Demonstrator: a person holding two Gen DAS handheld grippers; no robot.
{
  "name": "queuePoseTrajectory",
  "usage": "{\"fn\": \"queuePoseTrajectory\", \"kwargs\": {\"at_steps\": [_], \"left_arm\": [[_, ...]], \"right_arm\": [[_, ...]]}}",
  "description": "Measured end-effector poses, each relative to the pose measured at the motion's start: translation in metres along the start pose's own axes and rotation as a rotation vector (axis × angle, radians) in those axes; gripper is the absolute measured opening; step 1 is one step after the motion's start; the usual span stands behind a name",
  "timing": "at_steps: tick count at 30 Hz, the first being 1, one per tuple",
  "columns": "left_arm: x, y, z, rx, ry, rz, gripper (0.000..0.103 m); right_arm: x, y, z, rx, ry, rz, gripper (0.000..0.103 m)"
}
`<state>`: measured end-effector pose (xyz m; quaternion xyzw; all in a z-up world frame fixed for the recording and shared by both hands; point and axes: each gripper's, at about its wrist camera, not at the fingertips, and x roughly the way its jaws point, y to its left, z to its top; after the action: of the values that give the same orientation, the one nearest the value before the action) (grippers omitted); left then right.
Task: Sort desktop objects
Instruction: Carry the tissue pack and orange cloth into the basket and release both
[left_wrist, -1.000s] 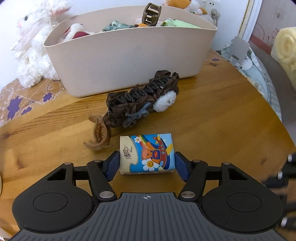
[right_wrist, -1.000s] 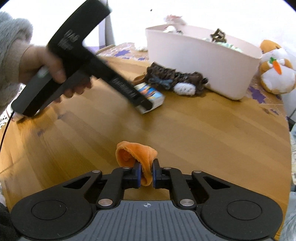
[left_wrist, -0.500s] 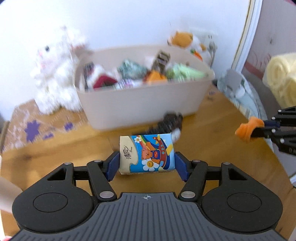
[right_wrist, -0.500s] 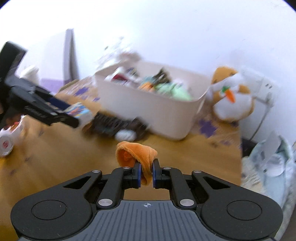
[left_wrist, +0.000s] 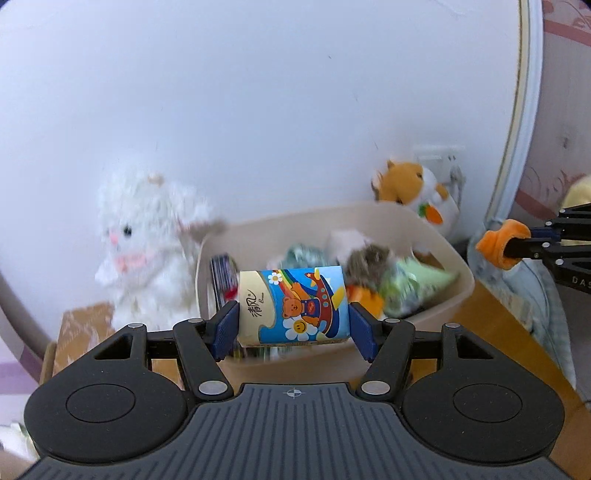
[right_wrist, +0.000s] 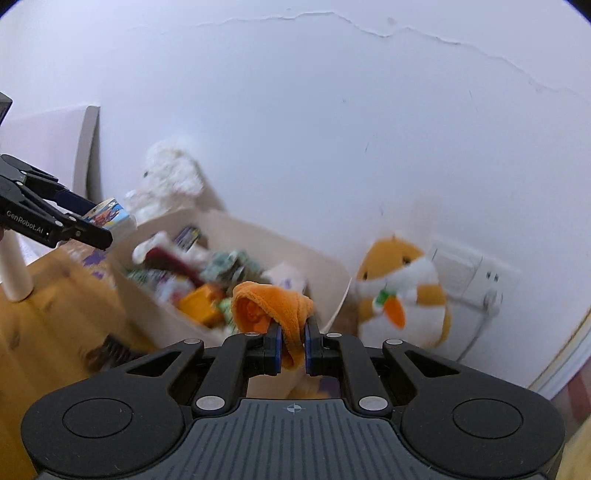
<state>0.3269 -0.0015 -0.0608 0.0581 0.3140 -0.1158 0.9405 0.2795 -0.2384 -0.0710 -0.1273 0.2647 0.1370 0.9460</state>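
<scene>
My left gripper (left_wrist: 293, 326) is shut on a tissue pack (left_wrist: 293, 302) with a cartoon bear print and holds it in the air over the near rim of the beige bin (left_wrist: 436, 232). My right gripper (right_wrist: 293, 349) is shut on an orange fleece piece (right_wrist: 273, 304) and holds it above the bin's near right corner (right_wrist: 325, 269). The bin holds several small items. The right gripper with the orange piece (left_wrist: 500, 245) shows at the right of the left wrist view. The left gripper with the pack (right_wrist: 110, 216) shows at the left of the right wrist view.
A white plush rabbit (left_wrist: 144, 240) stands left of the bin. An orange and white plush (right_wrist: 402, 291) with a carrot stands right of it, by a wall socket (right_wrist: 469, 273). The wooden table (right_wrist: 48, 317) lies below. A dark object (right_wrist: 110, 350) lies in front of the bin.
Both grippers rose from the table with their loads and moved toward the bin. The left lifted the tissue pack off the table; the right carried the orange piece up over the bin's corner.
</scene>
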Motion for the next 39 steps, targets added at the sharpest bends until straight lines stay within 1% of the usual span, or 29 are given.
{"fn": "queuePoseTrajectory", "kwargs": {"at_steps": [3,7,9,14,16,17,18,19,21,22,23,26,29,30,33,34,36,39], "left_arm": [[0.017,-0.003,0.013,-0.009,-0.009,0.018,0.064],[0.042,-0.009,0.023,-0.047,0.006,0.041,0.064],[0.056,-0.012,0.024,-0.059,0.022,0.052,0.064],[0.080,-0.017,0.018,-0.070,0.082,0.087,0.065],[0.085,-0.015,0.015,-0.092,0.095,0.085,0.065],[0.086,-0.015,0.015,-0.095,0.095,0.084,0.065],[0.085,-0.015,0.014,-0.093,0.091,0.086,0.065],[0.086,-0.016,0.014,-0.088,0.091,0.085,0.066],[0.084,-0.016,0.014,-0.076,0.094,0.085,0.072],[0.083,-0.015,0.014,-0.070,0.087,0.093,0.074],[0.080,-0.015,0.014,-0.067,0.078,0.096,0.075],[0.073,-0.011,0.012,-0.071,0.073,0.077,0.076],[0.061,-0.008,0.007,-0.053,0.069,0.069,0.078],[0.057,-0.007,0.005,-0.048,0.068,0.068,0.079],[0.044,-0.001,-0.004,-0.046,0.081,0.058,0.080],[0.040,0.001,-0.008,-0.047,0.089,0.053,0.080],[0.033,0.006,-0.018,-0.046,0.109,0.042,0.080],[0.027,0.010,-0.036,-0.022,0.149,0.034,0.080]], "right_arm": [[0.020,-0.006,0.016,0.015,0.001,-0.015,0.011],[0.051,-0.010,0.029,0.046,0.022,-0.019,0.011],[0.065,-0.010,0.034,0.059,0.035,-0.008,0.011],[0.096,-0.002,0.039,0.031,0.084,-0.007,0.013],[0.105,0.000,0.036,0.038,0.100,-0.015,0.022],[0.106,0.000,0.034,0.045,0.103,-0.011,0.031],[0.108,0.000,0.033,0.056,0.108,0.002,0.038],[0.108,0.000,0.030,0.068,0.108,0.029,0.041],[0.104,0.003,0.028,0.046,0.089,0.039,0.056],[0.100,0.006,0.027,0.022,0.073,0.036,0.060],[0.097,0.008,0.026,0.009,0.061,0.037,0.067],[0.085,0.012,0.029,0.008,0.024,0.061,0.078],[0.071,0.017,0.029,0.008,-0.011,0.083,0.081],[0.066,0.019,0.028,0.011,-0.018,0.095,0.084],[0.054,0.025,0.025,0.036,-0.021,0.122,0.086],[0.051,0.026,0.022,0.051,-0.013,0.130,0.087],[0.046,0.030,0.016,0.110,0.019,0.142,0.094],[0.041,0.035,0.003,0.231,0.074,0.178,0.098]]}}
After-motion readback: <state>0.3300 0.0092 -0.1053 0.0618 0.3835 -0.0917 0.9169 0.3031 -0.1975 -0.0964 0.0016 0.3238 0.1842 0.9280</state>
